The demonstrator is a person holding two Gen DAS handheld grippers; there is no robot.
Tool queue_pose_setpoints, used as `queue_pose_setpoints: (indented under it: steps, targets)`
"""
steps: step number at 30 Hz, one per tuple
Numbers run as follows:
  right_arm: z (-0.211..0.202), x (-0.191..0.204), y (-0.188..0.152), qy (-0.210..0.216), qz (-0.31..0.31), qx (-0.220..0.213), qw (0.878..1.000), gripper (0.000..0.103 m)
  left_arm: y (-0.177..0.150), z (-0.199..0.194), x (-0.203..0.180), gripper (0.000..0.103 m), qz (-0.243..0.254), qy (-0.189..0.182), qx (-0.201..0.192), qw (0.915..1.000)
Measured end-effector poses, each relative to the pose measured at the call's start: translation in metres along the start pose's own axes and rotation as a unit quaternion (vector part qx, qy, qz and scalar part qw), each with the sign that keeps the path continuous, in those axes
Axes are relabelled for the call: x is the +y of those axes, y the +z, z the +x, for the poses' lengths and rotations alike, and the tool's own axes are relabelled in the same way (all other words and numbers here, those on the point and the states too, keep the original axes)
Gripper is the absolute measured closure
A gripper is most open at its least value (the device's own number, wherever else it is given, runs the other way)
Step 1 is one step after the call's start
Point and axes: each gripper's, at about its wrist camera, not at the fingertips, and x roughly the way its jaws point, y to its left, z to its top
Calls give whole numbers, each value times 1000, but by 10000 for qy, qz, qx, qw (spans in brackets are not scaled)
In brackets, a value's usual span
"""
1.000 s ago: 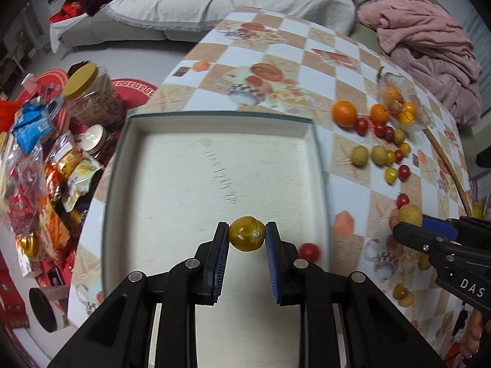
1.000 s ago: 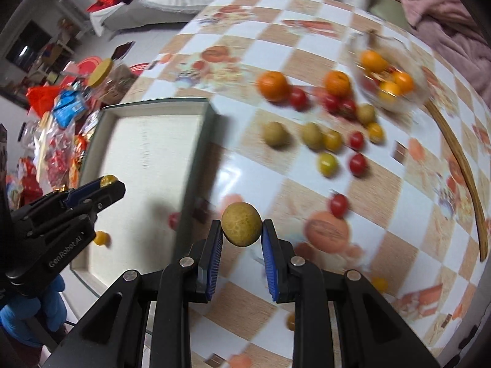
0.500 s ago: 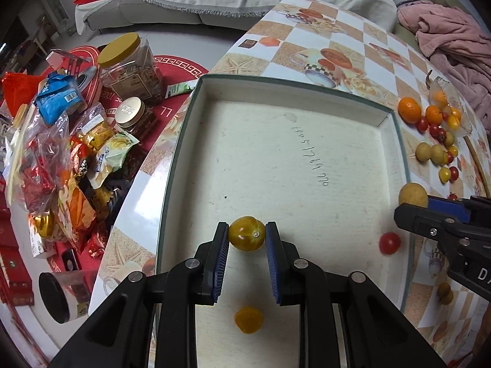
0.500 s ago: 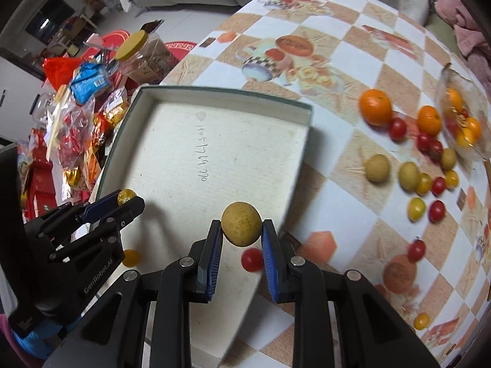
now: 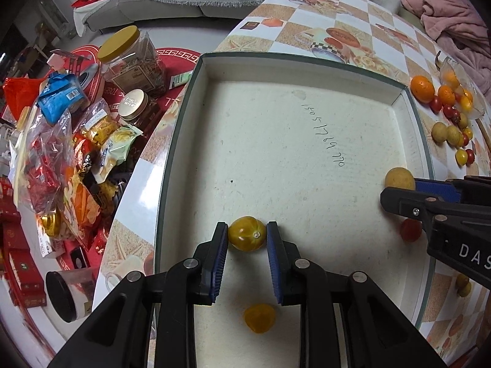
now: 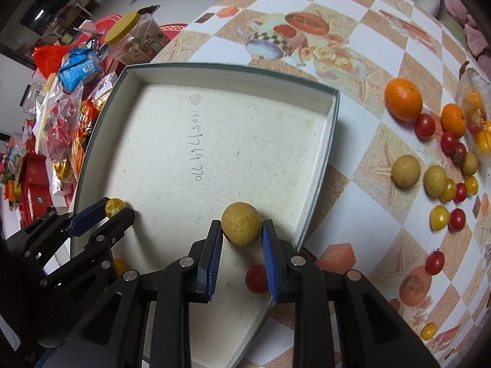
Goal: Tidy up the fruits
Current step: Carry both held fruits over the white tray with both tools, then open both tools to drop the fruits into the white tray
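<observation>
Broadly, the checkered table (image 6: 362, 184) carries a shallow white tray (image 5: 184, 122) with a dark green rim; its long axis runs from 6 toward 12 o'clock in the left wrist view, and a handwritten number sits near its middle. Both grippers hang over the tray's near half. The left gripper (image 5: 247, 237) is clamped on a yellow tomato (image 5: 247, 237), an oval fruit with darker streaks, its long axis lying across the jaws from 9 to 3 o'clock and its stem dimple facing 3 o'clock. The right gripper (image 6: 241, 230) squeezes a tan round fruit (image 6: 241, 228), dull and speckled, with no clear long axis, above the tray's right edge. On the tray floor an orange-yellow tomato (image 5: 259, 318) lies at 6 o'clock of the left gripper, and a red cherry tomato (image 6: 256, 279) lies under the right gripper's fingers. At 2 o'clock on the table, two oranges (image 6: 403, 99), more tan fruits, and red and yellow tomatoes lie loosely clustered.
</observation>
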Motion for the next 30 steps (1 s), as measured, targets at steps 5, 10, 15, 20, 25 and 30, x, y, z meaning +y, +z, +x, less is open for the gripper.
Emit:
queue_pose_setpoints:
  steps: [5,10,15,20,25,30]
  targets:
    - [3,6,-1,93,-88,10,9999,58,-2,-7,1,31,18,156,-208,9997]
    - [-5,13,0,248,-114,-138,9995,32,-3,-6,3,31,-8,150,-121,9998]
    - [-26,12,2,273,-29,-439,9987,17,-5,-10,2,31,69,137,-95,9998]
    - [-46,-6,-1,203,290,-633,9974,17,-3,-20,-7,31,197,75,-124,9997]
    - [-60,-41,-20,42,698,-662,9953,17,1,-32,-31,31,447,-60,-205,9988]
    - [-71,-86,-52,-150,1187,-627,9908,17,5,-44,-68,31,795,-280,-299,9960]
